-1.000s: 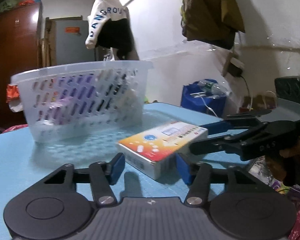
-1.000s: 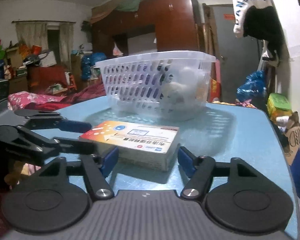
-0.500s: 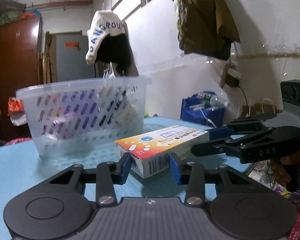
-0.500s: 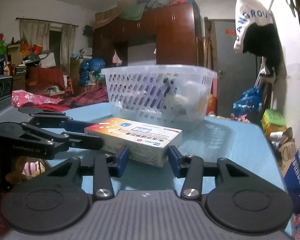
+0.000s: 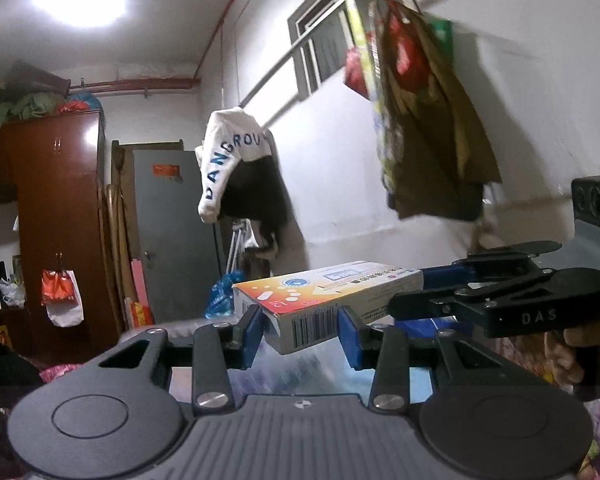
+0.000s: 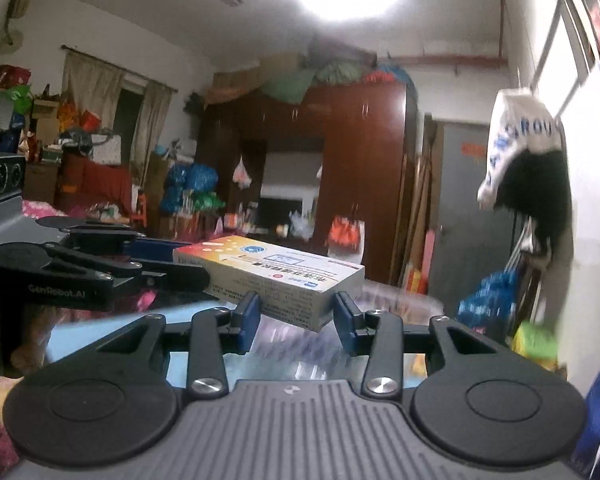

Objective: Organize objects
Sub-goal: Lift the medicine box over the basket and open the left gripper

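We hold the flat rectangular cardboard medicine box with the orange-and-white printed lid [image 5: 324, 300] clear of the light-blue worktop [image 6: 72, 340], one claw at each end. The left claw [image 5: 300, 332] is clamped on the barcode end, its blue pads [image 5: 250, 334] pressing the two side faces. The right claw [image 6: 296, 316] grips the opposite end in the same manner, blue pads [image 6: 249, 318] set against both sides. The long axis of the box runs from one claw to the other, so each wrist camera sees the other claw beyond the far end of the box. The box lies almost level, lid upward. In the right wrist view the rim of a translucent white plastic basket [image 6: 400, 294] shows just beyond and below the box, blurred; the left wrist view shows only a blurred surface beneath the box. We judge the basket to be the destination, lying ahead of the right claw. The next move therefore calls for both claws to travel together along a common line, keeping their spacing constant. If one claw leads, the box may twist or slip from the pads.
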{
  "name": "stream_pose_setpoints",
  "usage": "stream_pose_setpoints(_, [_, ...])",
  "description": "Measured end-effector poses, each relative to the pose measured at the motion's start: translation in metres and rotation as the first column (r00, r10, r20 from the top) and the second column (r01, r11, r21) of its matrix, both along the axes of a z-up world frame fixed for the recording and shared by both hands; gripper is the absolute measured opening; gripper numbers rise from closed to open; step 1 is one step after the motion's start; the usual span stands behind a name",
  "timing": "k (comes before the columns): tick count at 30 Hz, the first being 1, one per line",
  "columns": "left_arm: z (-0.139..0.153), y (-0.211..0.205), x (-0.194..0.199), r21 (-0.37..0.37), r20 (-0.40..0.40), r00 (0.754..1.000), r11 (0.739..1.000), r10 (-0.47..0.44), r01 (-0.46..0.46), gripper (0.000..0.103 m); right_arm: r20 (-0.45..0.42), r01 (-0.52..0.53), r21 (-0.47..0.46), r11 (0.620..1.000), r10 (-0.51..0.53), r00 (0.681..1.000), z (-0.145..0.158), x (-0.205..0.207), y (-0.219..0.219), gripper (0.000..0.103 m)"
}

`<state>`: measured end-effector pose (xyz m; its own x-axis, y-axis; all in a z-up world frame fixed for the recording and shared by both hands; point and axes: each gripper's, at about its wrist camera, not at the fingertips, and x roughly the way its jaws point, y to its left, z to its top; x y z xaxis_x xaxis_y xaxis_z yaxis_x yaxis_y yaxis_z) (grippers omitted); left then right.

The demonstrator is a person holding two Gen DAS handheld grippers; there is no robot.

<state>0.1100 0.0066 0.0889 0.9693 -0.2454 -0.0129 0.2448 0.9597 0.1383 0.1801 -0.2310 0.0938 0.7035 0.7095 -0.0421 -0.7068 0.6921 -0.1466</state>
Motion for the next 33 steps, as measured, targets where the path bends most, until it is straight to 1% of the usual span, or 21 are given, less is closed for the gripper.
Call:
stream_pose_setpoints(3, [0.023,0.016,0.032,0.002,-0.013,1.000,1.000,0.020,-0.020,0.045,0.013,0.012,-0.013,1.000,-0.011,1.000,0.021,0.026,0.019,0.044])
stream_pose_setpoints(5, [0.029,0.023,0.053,0.011,-0.034,0.999,0.999,0.038,-0.037,0.045,-0.034,0.005,-0.014,1.000,-0.006,0.999,0.028,0.050,0.030,0.044])
stream_pose_setpoints(6, [0.030,0.029,0.064,0.011,-0.048,0.998,0.999,0.043,-0.043,0.045,-0.052,0.003,-0.014,1.000,-0.004,0.999,0.027,0.058,0.032,0.044])
stream_pose_setpoints(8, [0.027,0.040,0.090,0.001,-0.096,0.994,0.999,0.051,-0.051,0.045,-0.080,0.010,-0.045,0.999,-0.014,0.997,0.023,0.079,0.047,0.043])
stream_pose_setpoints(10, [0.019,0.052,0.114,-0.012,-0.151,0.986,0.998,0.065,-0.068,0.045,-0.113,0.019,-0.066,0.998,-0.026,0.993,0.015,0.097,0.058,0.042])
stream_pose_setpoints(12, [0.009,0.058,0.131,-0.003,-0.200,0.976,0.997,0.081,-0.083,0.045,-0.163,0.021,-0.094,0.995,-0.036,0.986,0.003,0.114,0.067,0.041])
stream_pose_setpoints(14, [0.000,0.061,0.141,0.013,-0.245,0.964,0.995,0.098,-0.097,0.045,-0.196,0.023,-0.135,0.991,-0.049,0.979,-0.010,0.124,0.077,0.040])
stream_pose_setpoints(16, [-0.005,0.064,0.145,0.021,-0.273,0.956,0.994,0.110,-0.108,0.045,-0.226,0.018,-0.161,0.987,-0.054,0.973,-0.018,0.128,0.082,0.039])
stream_pose_setpoints(20, [-0.007,0.072,0.153,0.005,-0.329,0.938,0.993,0.111,-0.116,0.045,-0.276,-0.002,-0.195,0.981,-0.053,0.960,-0.017,0.130,0.085,0.039])
stream_pose_setpoints(22, [-0.010,0.076,0.158,-0.002,-0.368,0.924,0.993,0.106,-0.114,0.045,-0.295,-0.003,-0.212,0.977,-0.061,0.954,-0.015,0.130,0.086,0.039])
stream_pose_setpoints(24, [-0.013,0.079,0.163,-0.004,-0.390,0.916,0.994,0.099,-0.109,0.045,-0.294,0.004,-0.229,0.973,-0.073,0.953,-0.012,0.132,0.090,0.039])
stream_pose_setpoints(26, [-0.018,0.083,0.163,-0.018,-0.391,0.916,0.994,0.090,-0.106,0.046,-0.289,0.011,-0.234,0.972,-0.080,0.954,-0.013,0.130,0.089,0.040])
stream_pose_setpoints(28, [-0.017,0.086,0.162,-0.049,-0.380,0.921,0.992,0.088,-0.115,0.052,-0.293,0.018,-0.218,0.976,-0.083,0.952,-0.012,0.134,0.087,0.043])
stream_pose_setpoints(29, [-0.016,0.087,0.159,-0.057,-0.365,0.926,0.991,0.092,-0.121,0.065,-0.292,0.024,-0.208,0.978,-0.086,0.953,-0.011,0.133,0.085,0.046])
stream_pose_setpoints(30, [-0.014,0.087,0.156,-0.059,-0.346,0.933,0.990,0.099,-0.127,0.077,-0.291,0.034,-0.200,0.979,-0.092,0.952,-0.010,0.132,0.083,0.054])
stream_pose_setpoints(31, [-0.013,0.087,0.152,-0.055,-0.325,0.940,0.990,0.107,-0.132,0.081,-0.285,0.041,-0.194,0.980,-0.097,0.954,-0.007,0.134,0.083,0.062])
stream_pose_setpoints(32, [-0.011,0.085,0.150,-0.053,-0.309,0.944,0.989,0.114,-0.136,0.085,-0.278,0.050,-0.186,0.981,-0.101,0.955,-0.005,0.133,0.081,0.066])
stream_pose_setpoints(33, [-0.009,0.085,0.148,-0.052,-0.301,0.946,0.989,0.118,-0.140,0.086,-0.272,0.059,-0.180,0.982,-0.108,0.956,-0.004,0.133,0.080,0.076])
